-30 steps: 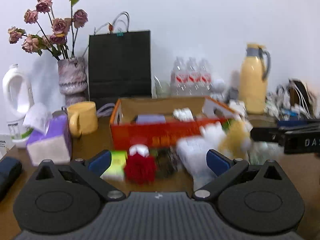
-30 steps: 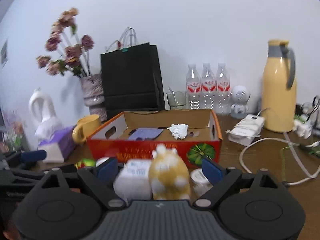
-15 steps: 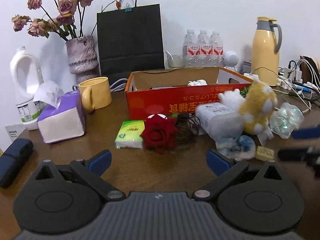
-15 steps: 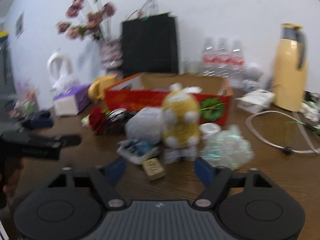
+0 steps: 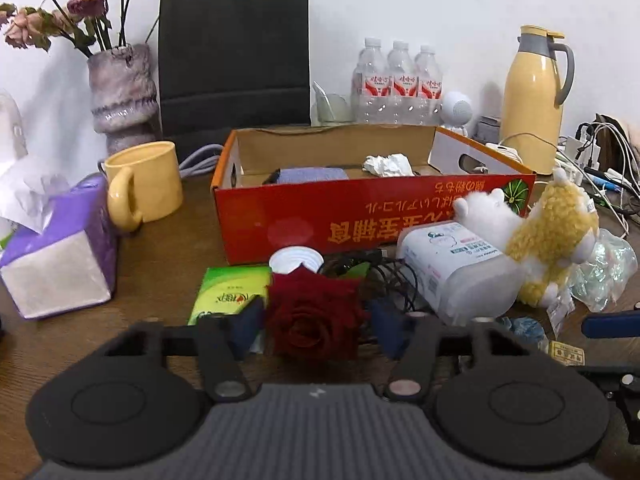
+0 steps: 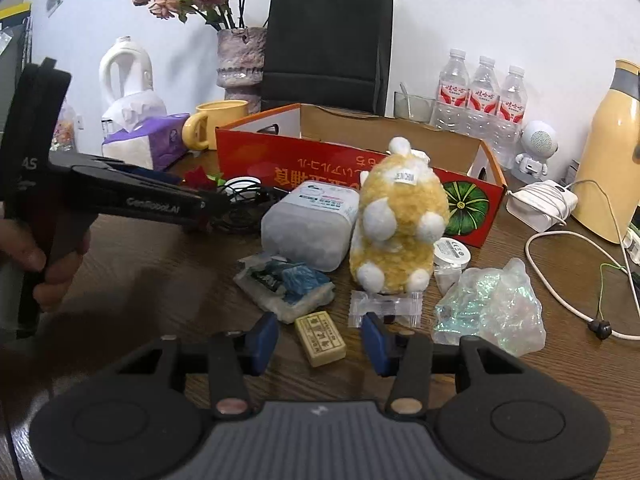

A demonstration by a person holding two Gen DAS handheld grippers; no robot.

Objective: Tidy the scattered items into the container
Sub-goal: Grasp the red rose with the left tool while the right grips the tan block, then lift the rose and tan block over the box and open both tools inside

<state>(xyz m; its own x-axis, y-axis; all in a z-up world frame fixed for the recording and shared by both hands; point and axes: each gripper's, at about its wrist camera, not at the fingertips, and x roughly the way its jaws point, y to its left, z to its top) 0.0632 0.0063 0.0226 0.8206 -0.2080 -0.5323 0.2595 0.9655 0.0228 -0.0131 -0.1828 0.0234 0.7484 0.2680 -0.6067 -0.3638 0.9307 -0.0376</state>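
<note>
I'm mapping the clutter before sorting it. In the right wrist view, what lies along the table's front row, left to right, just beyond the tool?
Blue-and-white wrapped packet → small tan block → clear sachet → crumpled iridescent wrap.

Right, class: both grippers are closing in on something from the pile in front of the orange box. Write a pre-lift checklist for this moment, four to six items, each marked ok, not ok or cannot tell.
1. Red rose sits between the left gripper fingers as the jaws close: ok.
2. Left pads already pressing on the rose: cannot tell.
3. Small tan block lies between the right gripper fingers, jaws closing: ok.
4. Right pads touching the block: not ok, gaps show on both sides.
5. Orange box open on top, with room inside: ok.
6. Black cable behind the rose free of the left fingers: cannot tell.
</note>
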